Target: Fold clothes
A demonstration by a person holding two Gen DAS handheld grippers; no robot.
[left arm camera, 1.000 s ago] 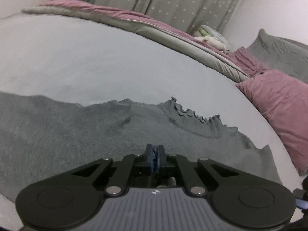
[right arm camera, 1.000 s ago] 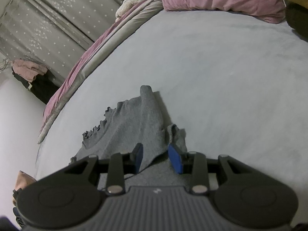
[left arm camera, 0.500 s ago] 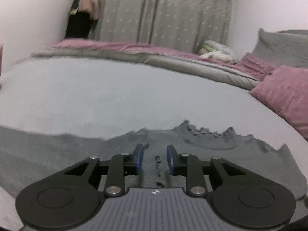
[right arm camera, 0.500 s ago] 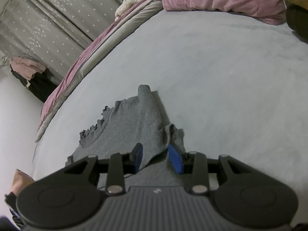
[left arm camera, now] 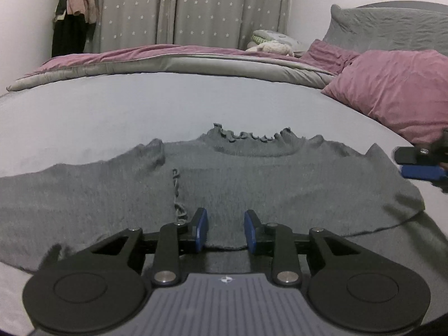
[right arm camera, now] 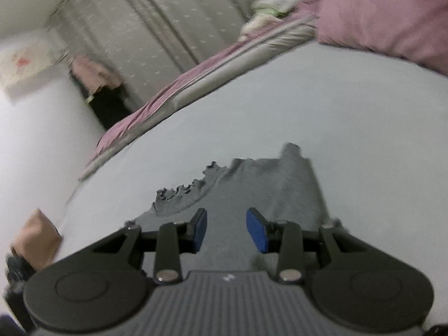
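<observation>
Your bed (left arm camera: 196, 103) carries the grey sweater (left arm camera: 252, 179) spread flat across the pale sheet, frilled collar (left arm camera: 252, 137) away from you, pink pillow (left arm camera: 392, 84) off to the right. Your left hand-held gripper (left arm camera: 225, 231) sits released over the near hem, holding nothing. Your right hand-held gripper (right arm camera: 228, 231) is released too, over the sweater's right side.
</observation>
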